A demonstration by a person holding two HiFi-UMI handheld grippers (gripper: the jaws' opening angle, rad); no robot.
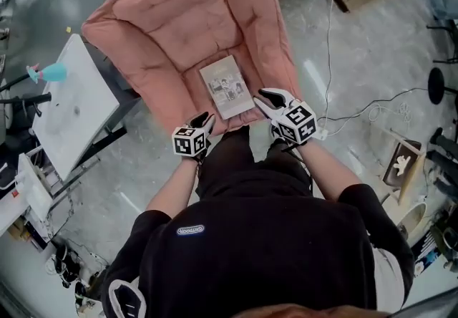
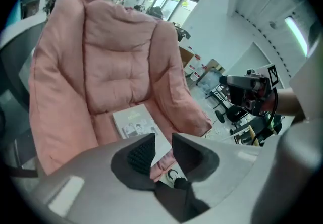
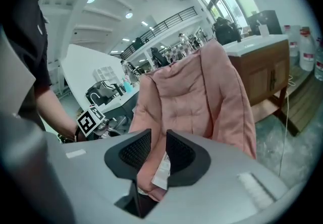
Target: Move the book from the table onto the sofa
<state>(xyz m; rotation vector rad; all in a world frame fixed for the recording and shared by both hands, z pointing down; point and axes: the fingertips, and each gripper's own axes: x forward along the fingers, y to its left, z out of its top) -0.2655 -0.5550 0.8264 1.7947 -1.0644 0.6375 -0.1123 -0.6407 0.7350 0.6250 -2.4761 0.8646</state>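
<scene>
From the head view I judge the job all but done: the book (image 1: pixel 226 86) lies flat on the sofa (image 1: pixel 164 30) seat, off the table (image 1: pixel 71 105). The left gripper (image 1: pixel 206 120) and right gripper (image 1: pixel 266 98) sit just off its near corners, touching nothing. In the left gripper view my jaws stand slightly apart with nothing between them, the book on the seat just beyond their tips. In the right gripper view the jaws show a narrow gap, nothing pinched, only pink cushion past them.
</scene>
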